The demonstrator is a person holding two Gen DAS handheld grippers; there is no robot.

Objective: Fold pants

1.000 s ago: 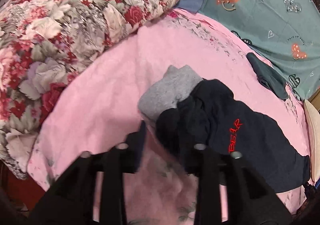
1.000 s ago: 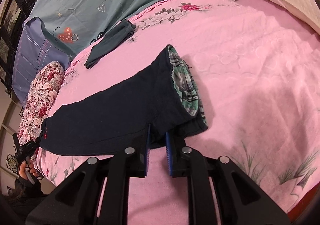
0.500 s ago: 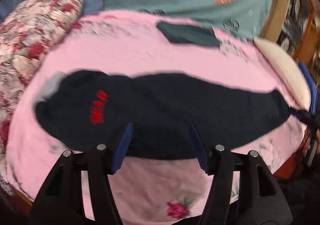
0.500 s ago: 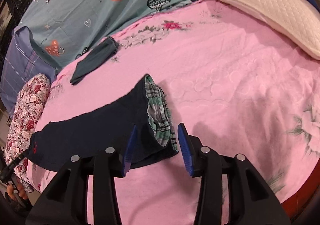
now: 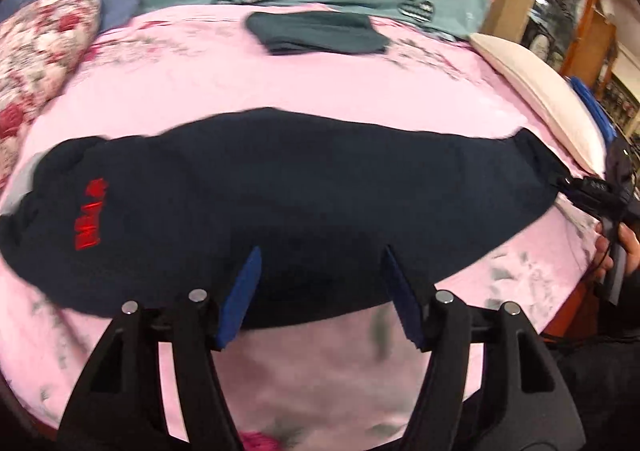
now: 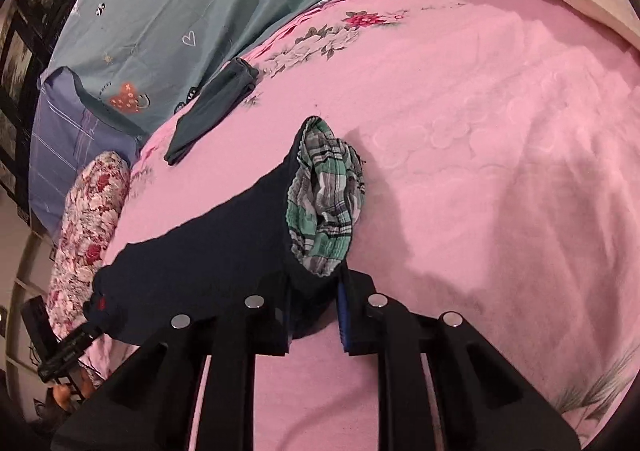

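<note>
Dark navy pants (image 5: 280, 187) with red lettering lie stretched lengthwise across a pink bedsheet (image 5: 240, 83). My left gripper (image 5: 320, 283) is open, its blue pads over the pants' near edge at mid-length, holding nothing. In the right wrist view the pants (image 6: 208, 247) show their waistband with a green plaid lining (image 6: 326, 199). My right gripper (image 6: 314, 315) stands partly open around the waistband's near corner, with fabric between the pads; I cannot tell whether the pads press it. The right gripper also shows in the left wrist view (image 5: 592, 191) at the waist end.
A folded dark teal garment (image 5: 316, 33) lies at the far side of the bed. A floral quilt (image 5: 36, 51) is at the left, a cream pillow (image 5: 540, 91) at the right, a teal heart-print sheet (image 6: 180, 11) behind. The bed's near edge is close.
My left gripper let go of the leg end and swung to the pants' middle, now open. The pants now lie flat and stretched. My right gripper opened, then narrowed again around the waistband corner.
</note>
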